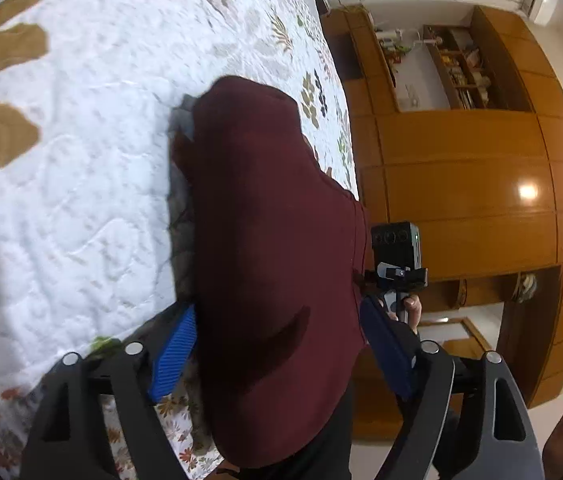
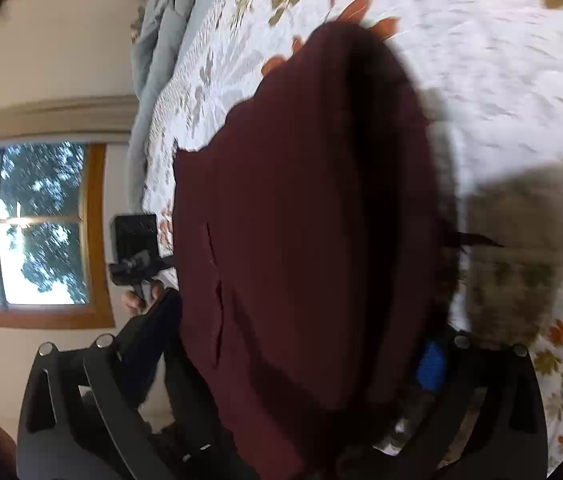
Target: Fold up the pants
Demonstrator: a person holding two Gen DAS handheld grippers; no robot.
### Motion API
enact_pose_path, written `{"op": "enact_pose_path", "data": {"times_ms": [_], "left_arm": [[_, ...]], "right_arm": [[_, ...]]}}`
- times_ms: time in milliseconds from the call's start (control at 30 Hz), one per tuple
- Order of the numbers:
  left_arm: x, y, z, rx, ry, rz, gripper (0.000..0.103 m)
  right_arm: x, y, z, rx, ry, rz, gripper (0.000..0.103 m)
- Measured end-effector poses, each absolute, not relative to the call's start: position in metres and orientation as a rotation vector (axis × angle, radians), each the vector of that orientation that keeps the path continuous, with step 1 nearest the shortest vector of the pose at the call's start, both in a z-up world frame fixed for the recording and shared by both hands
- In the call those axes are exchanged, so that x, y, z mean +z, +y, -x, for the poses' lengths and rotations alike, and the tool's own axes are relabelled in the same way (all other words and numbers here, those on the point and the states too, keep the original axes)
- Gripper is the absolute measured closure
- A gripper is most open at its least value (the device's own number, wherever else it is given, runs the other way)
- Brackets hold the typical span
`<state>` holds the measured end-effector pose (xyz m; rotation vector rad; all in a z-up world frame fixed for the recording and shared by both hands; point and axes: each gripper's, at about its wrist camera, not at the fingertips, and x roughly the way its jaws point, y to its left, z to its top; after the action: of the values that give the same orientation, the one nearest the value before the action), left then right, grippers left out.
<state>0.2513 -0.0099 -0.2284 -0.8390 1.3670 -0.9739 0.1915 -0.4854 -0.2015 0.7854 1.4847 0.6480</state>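
The dark maroon pants lie in a folded bundle on the white floral quilt, near the bed's edge. My left gripper stands open, its blue pads on either side of the near end of the bundle. A grey strip of cloth shows along the bundle's left edge. In the right wrist view the pants fill the middle, blurred. My right gripper is open wide around them, and its blue pad stands clear of the cloth. Each view shows the other gripper's handle, held by a hand.
A wooden wardrobe wall stands beyond the bed's edge. A window and a grey bundle of bedding lie to the left in the right wrist view. The quilt stretches out behind the pants.
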Motion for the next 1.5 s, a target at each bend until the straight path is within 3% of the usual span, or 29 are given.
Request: {"op": "enact_pose_path", "data": {"times_ms": [433, 467, 500, 533, 567, 600, 933, 1200, 1500], "left_arm": [[-0.232, -0.037, -0.254, -0.963, 1.425, 0.776, 0.016], [-0.232, -0.037, -0.254, -0.959, 1.421, 0.778, 0.018], [-0.231, -0.038, -0.253, -0.955, 1.413, 0.769, 0.021], [-0.231, -0.037, -0.252, -0.946, 1.410, 0.762, 0.043], [-0.236, -0.036, -0.251, -0.917, 1.433, 0.752, 0.053], [-0.240, -0.033, -0.251, -0.916, 1.437, 0.790, 0.063], [-0.222, -0.026, -0.240, -0.940, 1.350, 0.812, 0.072], [-0.200, -0.020, -0.239, -0.951, 1.327, 0.808, 0.073], [-0.170, 0.045, -0.256, -0.911, 1.243, 0.818, 0.073]], "right_arm": [[-0.207, -0.481, -0.182, 0.699, 1.476, -0.819, 0.005], [-0.204, -0.476, -0.181, 0.701, 1.479, -0.784, 0.009], [-0.201, -0.471, -0.179, 0.684, 1.484, -0.717, 0.028], [-0.201, -0.472, -0.178, 0.659, 1.492, -0.684, 0.039], [-0.203, -0.477, -0.176, 0.643, 1.501, -0.702, 0.051], [-0.206, -0.485, -0.174, 0.648, 1.506, -0.757, 0.055], [-0.185, -0.477, -0.161, 0.649, 1.436, -0.783, 0.060], [-0.151, -0.456, -0.162, 0.644, 1.422, -0.730, 0.062], [-0.110, -0.408, -0.201, 0.694, 1.401, -0.656, 0.062]]}}
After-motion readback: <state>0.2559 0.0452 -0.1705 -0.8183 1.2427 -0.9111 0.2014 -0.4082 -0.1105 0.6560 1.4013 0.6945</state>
